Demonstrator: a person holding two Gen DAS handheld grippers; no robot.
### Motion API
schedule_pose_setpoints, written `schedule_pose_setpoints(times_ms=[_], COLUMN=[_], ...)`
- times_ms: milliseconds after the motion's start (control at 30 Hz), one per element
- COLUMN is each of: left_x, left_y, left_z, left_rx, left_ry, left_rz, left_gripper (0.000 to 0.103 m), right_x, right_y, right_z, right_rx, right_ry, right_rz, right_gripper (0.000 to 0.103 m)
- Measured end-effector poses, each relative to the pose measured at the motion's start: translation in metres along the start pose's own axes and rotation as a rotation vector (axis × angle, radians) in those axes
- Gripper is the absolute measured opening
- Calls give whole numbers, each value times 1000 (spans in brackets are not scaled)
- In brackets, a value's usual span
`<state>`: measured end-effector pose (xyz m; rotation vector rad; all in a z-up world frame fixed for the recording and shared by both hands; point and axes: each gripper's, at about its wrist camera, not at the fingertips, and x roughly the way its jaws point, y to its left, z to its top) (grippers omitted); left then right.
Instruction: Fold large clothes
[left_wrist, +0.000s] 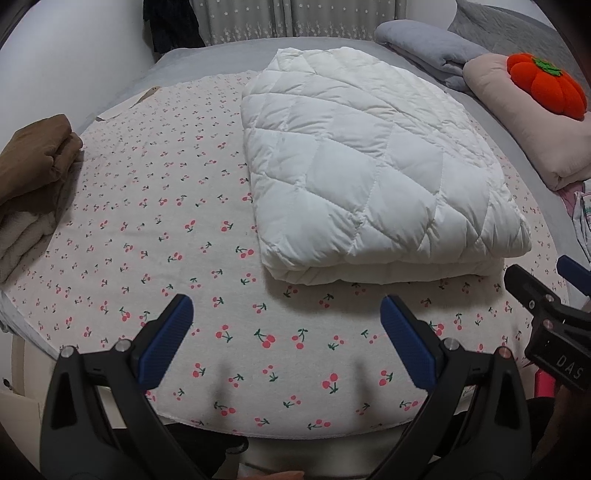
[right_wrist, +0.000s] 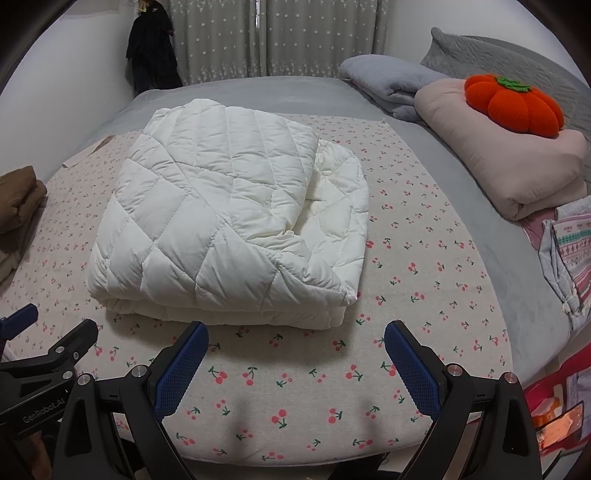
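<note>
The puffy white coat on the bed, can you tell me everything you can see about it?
The puffy white coat is quilted in diamond stitching and looks soft and padded, with a slightly shiny shell. It is folded into a thick, roughly square bundle of several layers. One top corner is rumpled and shows a paler lining. It lies flat on the cherry-print cloth, touching nothing else. Both grippers hang open in front of it, apart from it.

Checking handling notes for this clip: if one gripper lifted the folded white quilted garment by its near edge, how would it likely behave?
The white quilted garment looks puffy and soft, so it would probably sag and unfold rather than lift as a block. Its padded fill suggests it is light for its bulk. The smooth shell and the loose top flap at its right may let layers slide apart over the cherry-print sheet.
</note>
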<state>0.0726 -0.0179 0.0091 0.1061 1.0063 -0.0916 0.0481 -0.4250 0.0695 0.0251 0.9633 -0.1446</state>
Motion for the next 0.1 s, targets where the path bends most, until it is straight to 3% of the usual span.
schedule_pose_setpoints(times_ms=[100], left_x=[1], left_y=[-3], left_z=[4], left_rx=[2], left_ry=[6], left_rz=[-16], left_gripper=[101], right_x=[2], right_y=[3], right_z=[2], right_rx=[1], right_ry=[5], right_rz=[7], right_gripper=[98])
